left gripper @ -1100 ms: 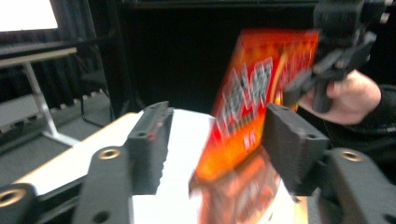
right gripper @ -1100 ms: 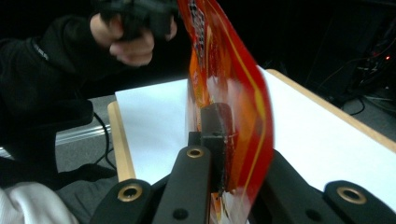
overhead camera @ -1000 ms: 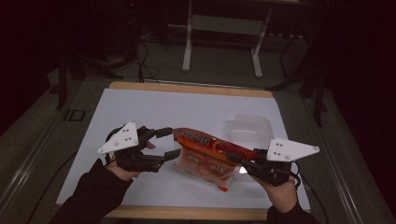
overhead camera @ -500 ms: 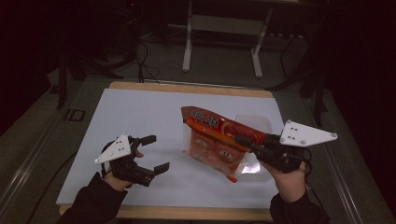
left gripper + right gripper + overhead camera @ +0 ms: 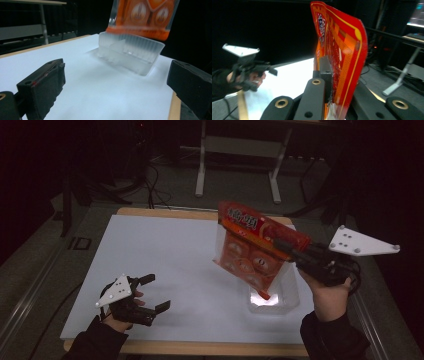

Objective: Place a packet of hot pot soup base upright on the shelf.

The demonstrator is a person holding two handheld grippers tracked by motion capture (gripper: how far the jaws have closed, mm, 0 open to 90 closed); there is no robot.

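An orange-red snack bag [image 5: 248, 251] hangs tilted in the air over the right side of the white table top [image 5: 165, 245]. My right gripper [image 5: 283, 246] is shut on the bag's upper right edge; in the right gripper view the bag [image 5: 342, 50] stands on edge between the jaws of the right gripper [image 5: 331, 82]. A clear plastic tub [image 5: 274, 301] sits under the bag's lower corner. My left gripper [image 5: 156, 293] rests low at the front left, open with nothing in it, its jaws having opened wide within the last second. From the left gripper [image 5: 115, 85] I see the tub [image 5: 130, 51] and the bag [image 5: 142, 17] ahead.
The wooden table edge [image 5: 200, 347] runs along the front. Behind the table stand metal desk legs [image 5: 201, 167] and cables on a dark floor. The other hand and its gripper [image 5: 249, 67] show far off in the right gripper view.
The right gripper rose with the bag, which swung from lying flat to hanging over the tub. The left gripper drew away from the bag, down toward the front left, and opened wider.
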